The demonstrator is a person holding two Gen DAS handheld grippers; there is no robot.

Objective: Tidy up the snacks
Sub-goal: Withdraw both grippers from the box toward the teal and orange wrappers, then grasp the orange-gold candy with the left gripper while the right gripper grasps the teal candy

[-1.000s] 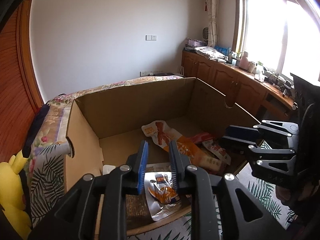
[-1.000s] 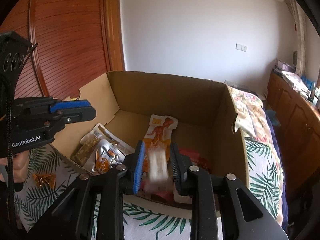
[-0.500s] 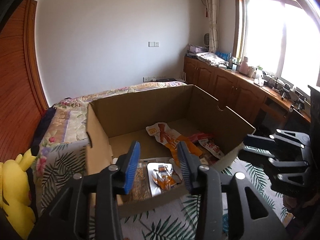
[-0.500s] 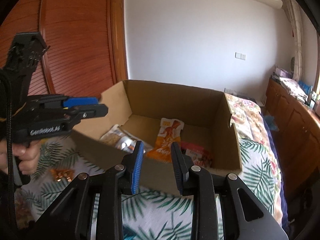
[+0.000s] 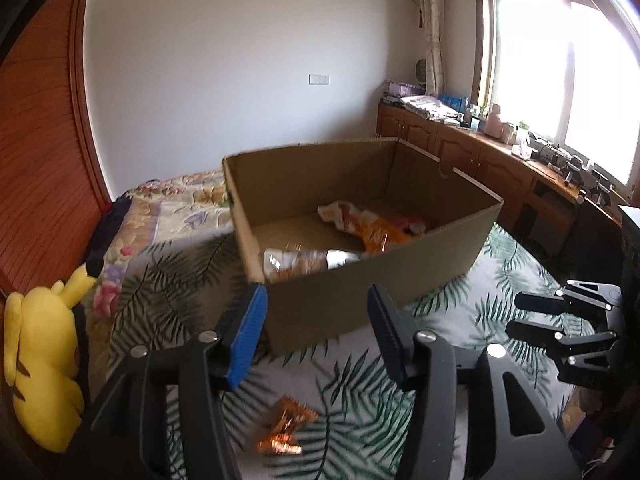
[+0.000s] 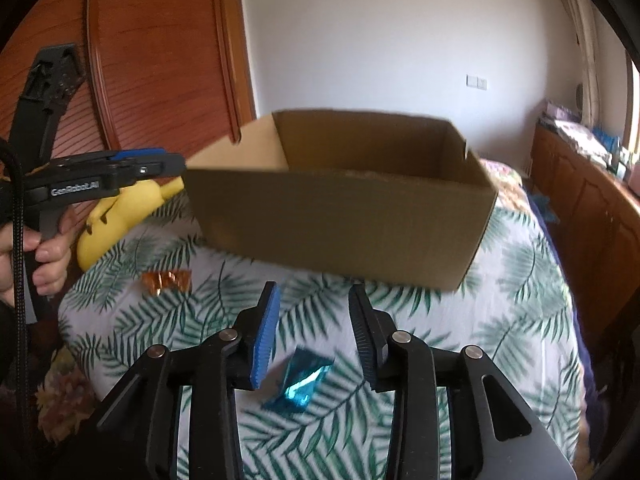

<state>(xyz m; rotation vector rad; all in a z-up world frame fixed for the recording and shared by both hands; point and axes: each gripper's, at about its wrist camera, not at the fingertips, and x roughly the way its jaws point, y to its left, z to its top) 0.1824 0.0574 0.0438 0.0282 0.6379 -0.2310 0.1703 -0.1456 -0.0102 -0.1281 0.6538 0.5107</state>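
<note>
Looking down both wrist views: my left gripper (image 5: 316, 332) has its jaws apart, just been opening, nothing between the pads. An orange-gold foil snack wrapper (image 5: 286, 426) lies on the leaf-print bedspread (image 5: 440, 308) below and slightly left of the fingers, crinkled, shiny, bow-like shape, long axis roughly left-right in the right wrist view (image 6: 166, 280); blurred in the left one.

My right gripper (image 6: 314, 330) is also parted, jaws just been opening, empty. A blue metallic wrapper (image 6: 300, 384) sits on the bedspread under the gap, nearer the left finger, long axis slanting from lower left to upper right, creased foil.

Cardboard box (image 5: 360, 304) stands beyond both grippers, open top, plain brown corrugated walls. Inside: an orange packet (image 5: 372, 232) lying diagonally, and a silver foil pouch (image 5: 308, 260) against the near wall. Box contents hidden from the right view.

Yellow plush toy (image 5: 40, 360) sits left of the box, at the bed's edge.
</note>
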